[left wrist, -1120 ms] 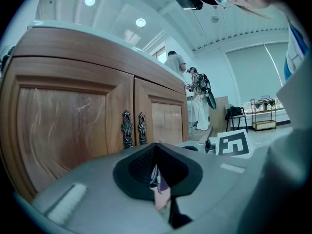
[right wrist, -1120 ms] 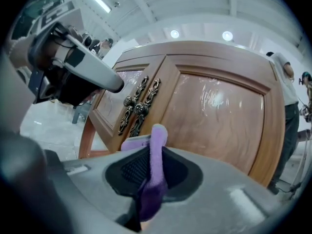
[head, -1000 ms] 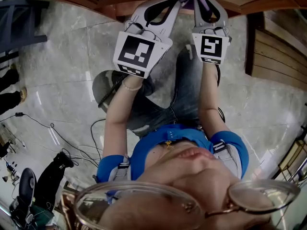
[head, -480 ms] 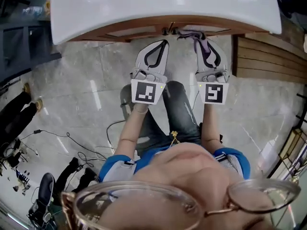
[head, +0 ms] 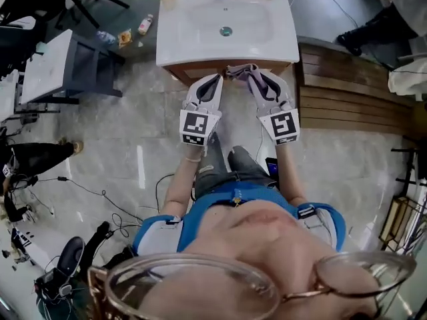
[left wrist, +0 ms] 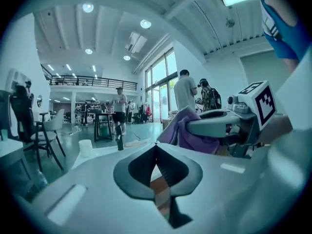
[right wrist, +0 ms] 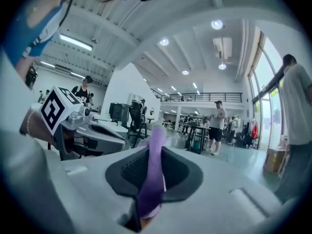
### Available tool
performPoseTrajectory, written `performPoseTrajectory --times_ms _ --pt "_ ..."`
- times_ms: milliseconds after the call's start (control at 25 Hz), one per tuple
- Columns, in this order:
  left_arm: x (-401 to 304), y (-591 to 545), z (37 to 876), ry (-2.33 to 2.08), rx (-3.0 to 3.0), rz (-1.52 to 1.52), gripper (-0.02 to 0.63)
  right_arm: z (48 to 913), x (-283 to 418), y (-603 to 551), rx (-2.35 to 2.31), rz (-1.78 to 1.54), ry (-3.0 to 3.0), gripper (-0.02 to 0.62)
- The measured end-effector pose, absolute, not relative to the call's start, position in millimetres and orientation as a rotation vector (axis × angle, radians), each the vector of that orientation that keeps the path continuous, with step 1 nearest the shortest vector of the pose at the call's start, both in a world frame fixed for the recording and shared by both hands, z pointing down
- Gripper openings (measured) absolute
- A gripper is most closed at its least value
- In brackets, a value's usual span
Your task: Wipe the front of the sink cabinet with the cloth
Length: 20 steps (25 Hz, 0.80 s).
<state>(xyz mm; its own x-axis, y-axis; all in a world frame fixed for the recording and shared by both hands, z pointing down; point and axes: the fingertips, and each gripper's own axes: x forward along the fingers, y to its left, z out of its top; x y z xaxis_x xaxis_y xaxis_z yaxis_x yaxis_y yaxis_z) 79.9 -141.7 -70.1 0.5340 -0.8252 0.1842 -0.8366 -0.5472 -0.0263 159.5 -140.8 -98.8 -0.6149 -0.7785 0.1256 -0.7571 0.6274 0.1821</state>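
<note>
A pale marble floor (head: 93, 125) is seen, with a white-topped table (head: 43, 72) at the left and wooden boards (head: 340, 92) laid at the right. A white ceiling (left wrist: 112, 30) with round lights (left wrist: 145, 23), tall windows (left wrist: 160, 84) and a railed gallery (left wrist: 92, 82) are shown beyond.

Cloth (right wrist: 150, 177): purple, thin, bunched into a strip. Stands upright, pinched between the jaws of the right tool (right wrist: 151, 150), its top end poking past the tips. From above it shows crumpled at those tips, at the cabinet's top edge.

Cabinet (head: 190, 69): brown wood under a white sink (head: 200, 39), just ahead of the tool.
</note>
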Motion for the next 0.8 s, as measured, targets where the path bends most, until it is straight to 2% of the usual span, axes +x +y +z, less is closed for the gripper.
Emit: performPoseTrajectory --times_ms 160,280,560,800 --pt "110.2 -78.1 -155.9 -1.489 2.658 0.176 0.002 -169.5 183.1 -81.2 1.213 -0.240 -2.677 0.055" --pt "115.5 -35.2 -187.9 -1.503 2.659 0.110 0.002 -193.4 196.9 -41.2 1.236 -0.198 -2.653 0.055" --pt "63.4 17.6 -219.2 -1.500 2.686 -0.047 0.002 -238.4 165.5 6.9 1.280 -0.388 -2.732 0.055" --pt "10.4 65.7 -211.4 -1.453 2.686 -0.053 0.002 -231.3 138.7 52.2 1.435 -0.352 -2.643 0.055"
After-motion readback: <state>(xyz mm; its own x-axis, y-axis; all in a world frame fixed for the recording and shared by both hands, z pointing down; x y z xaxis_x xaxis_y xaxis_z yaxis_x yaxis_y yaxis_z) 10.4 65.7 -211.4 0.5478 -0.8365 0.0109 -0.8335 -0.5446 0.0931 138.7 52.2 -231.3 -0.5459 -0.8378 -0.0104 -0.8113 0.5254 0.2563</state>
